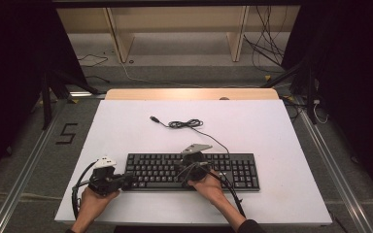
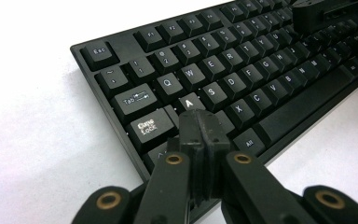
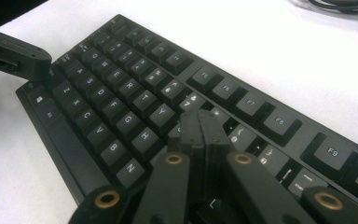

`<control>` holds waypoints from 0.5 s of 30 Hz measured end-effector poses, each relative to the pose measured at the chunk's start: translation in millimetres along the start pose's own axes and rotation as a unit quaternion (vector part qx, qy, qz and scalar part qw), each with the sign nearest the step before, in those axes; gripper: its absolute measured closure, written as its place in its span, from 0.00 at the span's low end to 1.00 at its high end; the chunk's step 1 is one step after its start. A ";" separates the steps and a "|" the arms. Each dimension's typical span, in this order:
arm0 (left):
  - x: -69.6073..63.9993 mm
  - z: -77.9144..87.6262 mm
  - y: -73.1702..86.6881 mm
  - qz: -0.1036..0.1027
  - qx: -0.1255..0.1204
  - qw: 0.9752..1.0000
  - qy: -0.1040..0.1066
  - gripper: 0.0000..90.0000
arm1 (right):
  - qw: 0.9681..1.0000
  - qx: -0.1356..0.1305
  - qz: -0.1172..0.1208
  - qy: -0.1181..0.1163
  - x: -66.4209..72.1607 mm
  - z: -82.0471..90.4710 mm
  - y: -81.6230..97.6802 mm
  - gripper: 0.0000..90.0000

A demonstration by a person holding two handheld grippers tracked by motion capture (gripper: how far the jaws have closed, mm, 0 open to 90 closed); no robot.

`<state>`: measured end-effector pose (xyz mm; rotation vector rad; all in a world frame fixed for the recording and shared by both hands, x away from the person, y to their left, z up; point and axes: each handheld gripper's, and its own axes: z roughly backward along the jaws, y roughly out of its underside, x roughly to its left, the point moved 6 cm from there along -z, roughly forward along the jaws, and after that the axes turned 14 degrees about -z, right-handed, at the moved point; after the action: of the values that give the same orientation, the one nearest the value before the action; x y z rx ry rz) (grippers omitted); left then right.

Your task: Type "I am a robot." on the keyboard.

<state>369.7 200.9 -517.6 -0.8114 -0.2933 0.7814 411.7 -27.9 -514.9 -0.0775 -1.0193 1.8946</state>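
Note:
A black keyboard (image 1: 233, 170) lies across the near middle of the white table (image 1: 126, 121). Its cable runs back to a small coil (image 1: 185, 124) and a loose USB plug (image 1: 154, 118). My left gripper (image 1: 132, 178) is at the keyboard's left end; in the left gripper view its jaws (image 2: 199, 122) are shut, empty, tips just over the keys near A and Caps Lock (image 2: 150, 126). My right gripper (image 1: 180, 171) hovers over the keyboard's middle; in the right gripper view its jaws (image 3: 200, 123) are shut with nothing between them, tips above the keys right of Y and H (image 3: 145, 136).
Bare white table surrounds the keyboard, widest at the left and far side. A wooden strip (image 1: 192, 93) borders the far edge. Beyond it stand shelf legs (image 1: 121, 43) and loose floor cables (image 1: 267, 48). A taped "5" (image 1: 66, 133) marks the floor at left.

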 end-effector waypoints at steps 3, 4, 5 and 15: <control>-0.2 -1.4 1.1 -0.001 0.005 1.000 0.001 0.99 | 1.000 0.002 -0.001 0.002 -0.4 -1.1 0.5 1.00; -0.5 -2.1 1.5 -0.002 0.008 1.000 0.001 0.99 | 1.000 0.003 -0.001 0.003 -0.8 -1.4 0.7 1.00; -1.1 -2.6 1.6 -0.003 0.008 1.000 0.003 0.99 | 1.000 0.003 -0.001 0.005 -1.2 -1.8 0.8 1.00; -0.4 -2.7 2.0 -0.002 0.011 1.000 0.004 0.99 | 1.000 0.007 -0.001 0.009 -2.5 -4.3 2.2 1.00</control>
<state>369.8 200.0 -520.9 -0.7923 -0.2787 0.7755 413.4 -27.5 -520.1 -0.0854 -0.9933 1.8958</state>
